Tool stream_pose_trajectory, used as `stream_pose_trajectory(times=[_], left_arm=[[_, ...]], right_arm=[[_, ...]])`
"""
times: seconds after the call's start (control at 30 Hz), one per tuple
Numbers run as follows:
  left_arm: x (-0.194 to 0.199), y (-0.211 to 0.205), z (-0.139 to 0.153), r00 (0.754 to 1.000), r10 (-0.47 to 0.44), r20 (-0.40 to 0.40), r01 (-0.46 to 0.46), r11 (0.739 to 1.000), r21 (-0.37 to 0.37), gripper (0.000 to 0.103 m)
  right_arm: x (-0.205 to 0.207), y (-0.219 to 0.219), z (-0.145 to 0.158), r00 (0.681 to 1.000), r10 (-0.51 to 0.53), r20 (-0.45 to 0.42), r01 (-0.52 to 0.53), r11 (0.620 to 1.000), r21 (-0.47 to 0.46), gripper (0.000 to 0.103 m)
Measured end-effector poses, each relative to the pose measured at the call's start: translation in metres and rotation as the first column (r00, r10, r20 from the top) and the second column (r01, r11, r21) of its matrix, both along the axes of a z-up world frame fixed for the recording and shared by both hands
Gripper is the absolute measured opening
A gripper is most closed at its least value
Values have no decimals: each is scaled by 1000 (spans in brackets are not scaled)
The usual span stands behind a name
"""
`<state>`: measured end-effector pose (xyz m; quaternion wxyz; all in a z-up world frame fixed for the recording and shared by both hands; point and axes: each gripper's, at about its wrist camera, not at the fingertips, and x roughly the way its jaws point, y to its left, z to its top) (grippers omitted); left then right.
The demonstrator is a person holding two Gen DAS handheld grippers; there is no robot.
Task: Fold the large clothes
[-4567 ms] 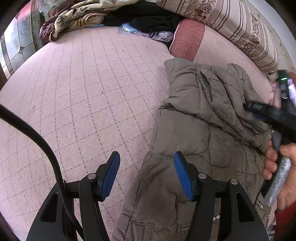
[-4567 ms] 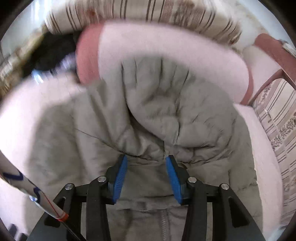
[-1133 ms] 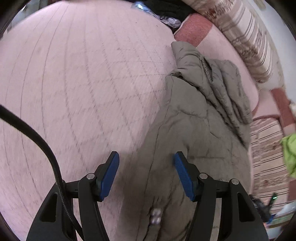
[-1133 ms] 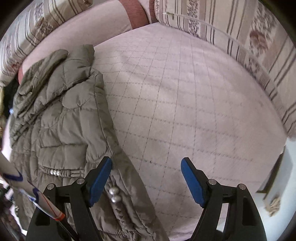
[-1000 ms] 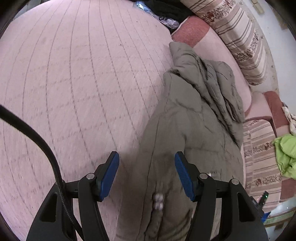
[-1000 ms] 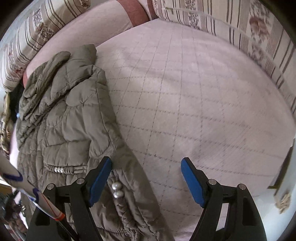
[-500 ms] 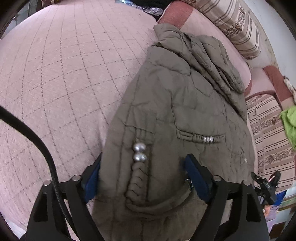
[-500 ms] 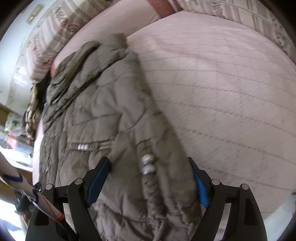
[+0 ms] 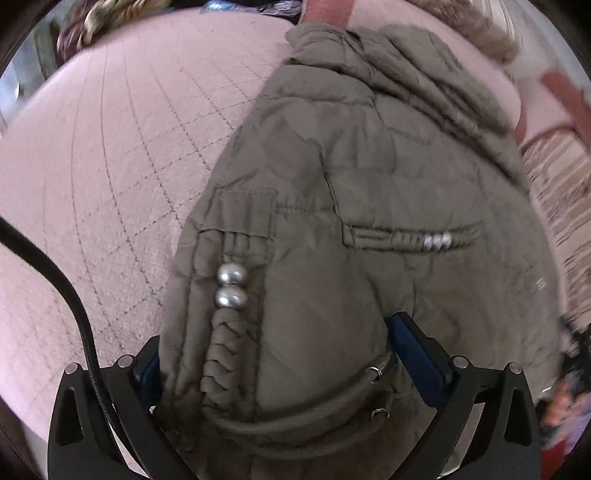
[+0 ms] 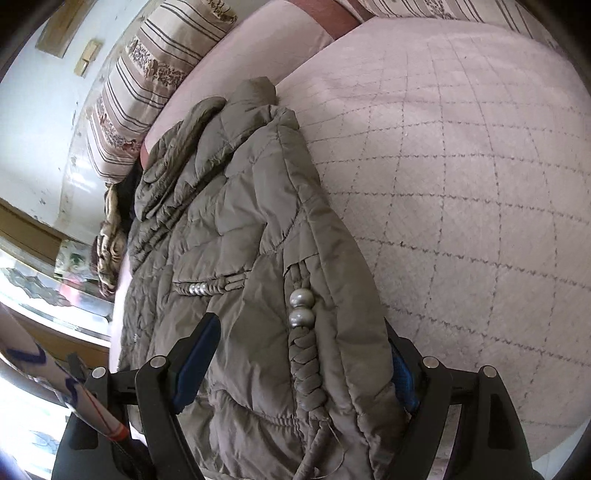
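Observation:
An olive-grey quilted jacket (image 9: 351,177) lies folded lengthwise on the pink quilted bed cover, its hood at the far end. My left gripper (image 9: 277,354) stands wide open around the jacket's near hem, by a braided cord with two silver beads (image 9: 231,286). In the right wrist view the same jacket (image 10: 236,206) runs away from me, and my right gripper (image 10: 303,354) is also wide open, its blue pads on either side of the hem and the beaded cord (image 10: 302,306).
The pink bed cover (image 9: 110,147) spreads to the left and, in the right wrist view (image 10: 461,166), to the right. Striped pillows (image 10: 147,74) and dark clothes (image 9: 240,5) lie at the head end. A patterned blanket (image 9: 110,18) is bunched far left.
Both grippers have moved in over the jacket's near hem, so the fabric now lies between their open pads. The jaws have stayed wide apart.

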<state>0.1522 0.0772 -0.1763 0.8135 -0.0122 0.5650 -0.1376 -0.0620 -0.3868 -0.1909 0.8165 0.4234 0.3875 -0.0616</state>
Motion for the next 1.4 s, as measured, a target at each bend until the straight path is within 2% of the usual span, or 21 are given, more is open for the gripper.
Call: stream_pose_trajectory(times=[0.07,0.23,0.33,0.5,0.6,0.93,1.1,1.23,1.4], left_arm=[[-4,-7,-2,1000,-8,30,7,999,52,103],[-6,-10,-2,999,15,45,-18,998,62,103],[-3,-11,-2,999,16,32,-18,998,52,103],[7,-4,-3,993,53,110,-53,999,-5,103],[5,-7,-3,990,70,126,-72,997,15,103],[13,-7,-5,997,45,64,-46,999,24,103],[12,-6,-2,992,75,97,-78,997,24,103],[11,-14,-3,995,44,86,-50,997,65,103],[6,-6,6,995,54,82,-55,998,17,99]], right_arm=[[1,1,1,1000,4,-2,-4,1000,-6,85],[-1,-1,-1,1000,-5,1,5,1000,6,86],[0,0,-1,1000,-10,-3,10,1000,1,86],[2,5,1,1000,-10,-22,9,999,-37,86],[3,5,0,1000,-6,-26,5,999,-45,86],[6,7,0,1000,3,-30,-5,998,-60,91],[12,16,2,998,28,-53,-34,992,-118,92],[16,24,4,996,50,-79,-64,982,-178,92],[16,27,7,994,56,-96,-74,978,-196,86]])
